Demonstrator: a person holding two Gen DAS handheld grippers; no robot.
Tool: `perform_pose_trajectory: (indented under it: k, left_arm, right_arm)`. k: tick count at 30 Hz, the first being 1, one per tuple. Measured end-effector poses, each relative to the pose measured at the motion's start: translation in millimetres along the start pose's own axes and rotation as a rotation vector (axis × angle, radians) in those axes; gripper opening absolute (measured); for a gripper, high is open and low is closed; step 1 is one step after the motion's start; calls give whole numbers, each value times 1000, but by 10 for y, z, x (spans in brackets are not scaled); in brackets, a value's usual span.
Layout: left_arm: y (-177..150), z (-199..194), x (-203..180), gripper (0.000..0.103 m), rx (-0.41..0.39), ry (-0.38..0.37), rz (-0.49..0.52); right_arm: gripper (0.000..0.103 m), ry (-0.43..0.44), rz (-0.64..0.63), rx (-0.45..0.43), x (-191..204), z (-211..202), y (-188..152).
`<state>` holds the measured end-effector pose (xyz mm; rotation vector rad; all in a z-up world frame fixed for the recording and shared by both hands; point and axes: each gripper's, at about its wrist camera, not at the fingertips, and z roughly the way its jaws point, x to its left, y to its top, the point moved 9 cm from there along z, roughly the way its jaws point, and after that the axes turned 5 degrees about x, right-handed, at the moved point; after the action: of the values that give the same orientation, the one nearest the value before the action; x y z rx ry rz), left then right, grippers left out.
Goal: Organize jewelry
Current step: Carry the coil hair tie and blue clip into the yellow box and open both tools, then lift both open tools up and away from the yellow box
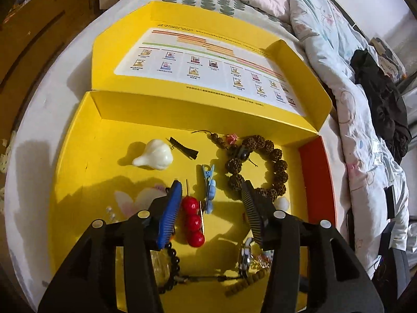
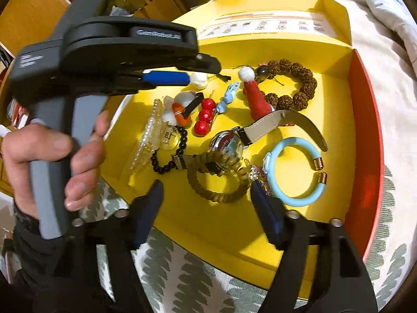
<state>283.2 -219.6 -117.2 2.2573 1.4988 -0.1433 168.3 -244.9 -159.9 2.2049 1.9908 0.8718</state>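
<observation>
An open yellow box holds the jewelry. My left gripper hangs open above it, touching nothing. Under its gap lie a red bead hairpin and a blue clip. A brown bead bracelet lies just right of them. In the right wrist view my right gripper is open over the near part of the box, above an olive coiled bracelet. Beside that bracelet are a watch and a light blue bangle. A hand holds the left gripper at the upper left.
A white shell-shaped clip and a black hair clip lie toward the box's far side. A red Santa hat, a clear pearl claw clip and a black bead bracelet are also inside. The lid stands open behind, with bedding on the right.
</observation>
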Motion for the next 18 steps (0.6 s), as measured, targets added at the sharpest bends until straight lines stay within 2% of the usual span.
perform_pose_trajectory:
  k: [5, 15, 18]
  left_arm:
    - [-53, -108, -1, 48, -8, 11, -3]
    - [-190, -518, 95, 49, -74, 26, -5]
    - [-246, -654, 97, 54, -100, 28, -4]
  right_arm:
    - [73, 23, -5, -35, 149, -74, 78]
    - [76, 67, 68, -190, -32, -717, 206]
    - [76, 75, 100, -231, -137, -873, 197]
